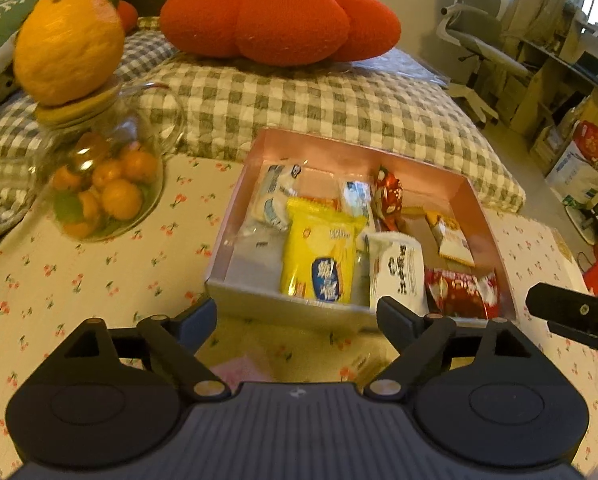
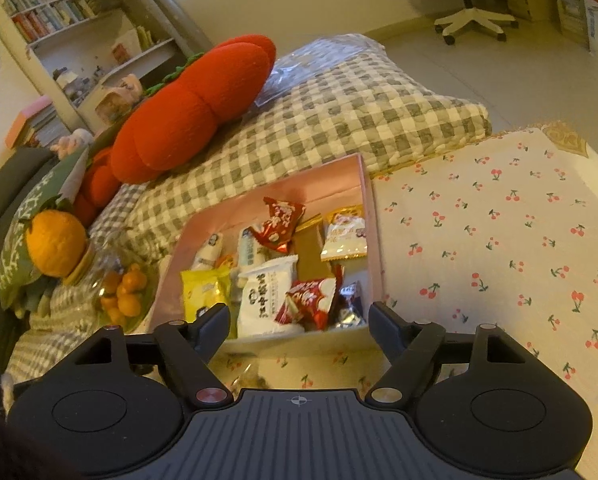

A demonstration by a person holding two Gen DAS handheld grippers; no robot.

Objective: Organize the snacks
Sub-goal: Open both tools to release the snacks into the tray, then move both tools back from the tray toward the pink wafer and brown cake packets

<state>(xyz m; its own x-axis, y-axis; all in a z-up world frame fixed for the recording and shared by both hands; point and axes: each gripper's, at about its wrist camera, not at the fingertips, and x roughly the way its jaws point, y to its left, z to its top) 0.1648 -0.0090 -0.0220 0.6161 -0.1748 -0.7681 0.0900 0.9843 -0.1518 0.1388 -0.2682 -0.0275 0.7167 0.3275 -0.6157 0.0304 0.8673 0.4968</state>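
Both grippers, left gripper [image 1: 297, 314] and right gripper [image 2: 299, 320], are held agape and empty near the pink box [image 1: 465, 196]. Snack packets [image 1: 323, 252] inside are judged light, crinkly, slippery; pinched best at sealed edges.

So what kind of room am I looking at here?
Most likely a lived-in room at home, a bedroom or study: a gingham quilt with a plush tomato cushion on it, a full bookshelf, and a swivel desk chair by a cluttered desk.
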